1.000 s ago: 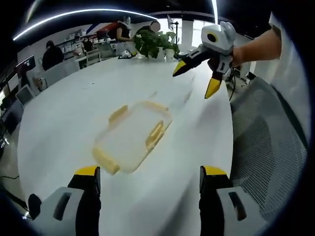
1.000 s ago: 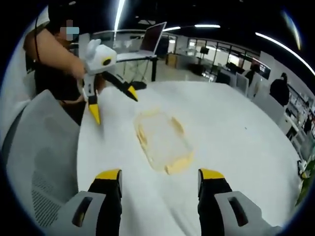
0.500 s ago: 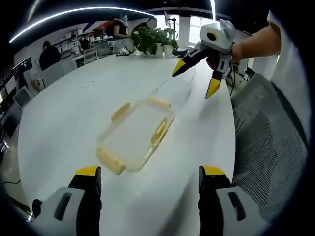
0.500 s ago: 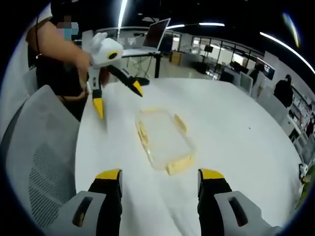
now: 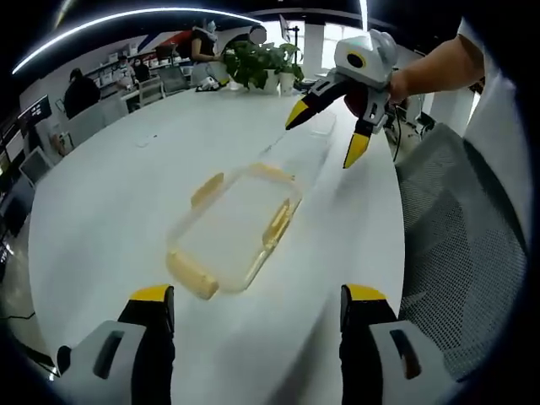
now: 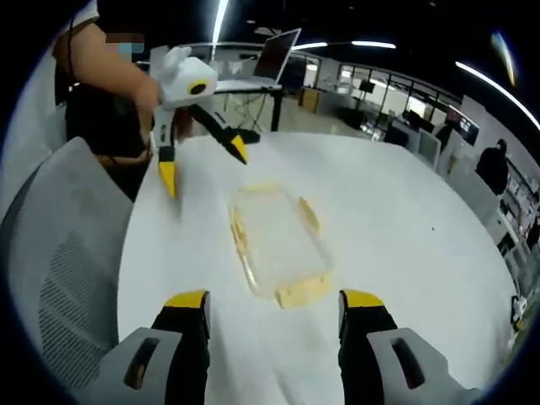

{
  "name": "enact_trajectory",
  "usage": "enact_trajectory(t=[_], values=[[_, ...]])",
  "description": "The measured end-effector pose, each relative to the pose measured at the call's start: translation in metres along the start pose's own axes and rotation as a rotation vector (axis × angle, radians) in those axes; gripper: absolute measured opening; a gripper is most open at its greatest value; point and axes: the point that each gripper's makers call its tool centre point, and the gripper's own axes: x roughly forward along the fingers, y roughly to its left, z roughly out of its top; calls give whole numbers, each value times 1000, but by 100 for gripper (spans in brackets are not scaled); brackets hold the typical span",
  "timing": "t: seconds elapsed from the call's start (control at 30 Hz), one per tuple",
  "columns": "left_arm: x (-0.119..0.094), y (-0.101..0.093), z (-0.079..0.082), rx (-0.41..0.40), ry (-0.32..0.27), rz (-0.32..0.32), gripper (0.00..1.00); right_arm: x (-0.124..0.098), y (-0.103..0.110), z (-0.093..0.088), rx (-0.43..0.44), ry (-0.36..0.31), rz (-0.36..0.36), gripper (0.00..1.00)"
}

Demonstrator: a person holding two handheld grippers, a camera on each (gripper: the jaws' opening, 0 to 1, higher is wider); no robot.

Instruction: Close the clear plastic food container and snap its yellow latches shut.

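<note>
The clear plastic food container (image 5: 229, 234) lies flat on the white table (image 5: 101, 194), with yellow latches (image 5: 191, 275) sticking out from its sides and ends. My left gripper (image 5: 257, 297) hovers open short of its near end, nothing between the jaws. Beyond its far end my right gripper (image 5: 324, 135) hangs open above the table, held by a hand. From the other side, the container (image 6: 274, 245) sits between my open right gripper (image 6: 275, 301) and the open left gripper (image 6: 205, 173). A faint clear shape (image 5: 299, 150) lies past the container; I cannot tell what it is.
A grey mesh chair (image 5: 460, 253) stands against the table's edge beside the person, seen again (image 6: 59, 278) on the left. Potted plants (image 5: 257, 67) stand at the table's far side. A laptop (image 6: 278, 55) and office desks with people lie beyond.
Both views have drifted a little closer to the container. The right gripper has shifted slightly toward the container's far end. The container itself has not moved.
</note>
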Motion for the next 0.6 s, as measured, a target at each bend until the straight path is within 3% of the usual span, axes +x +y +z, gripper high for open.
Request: enact_trajectory(t=[0.6], values=[[15,16,-3,67,62,-34,77,23,-12,-3,-58,70,47,61]])
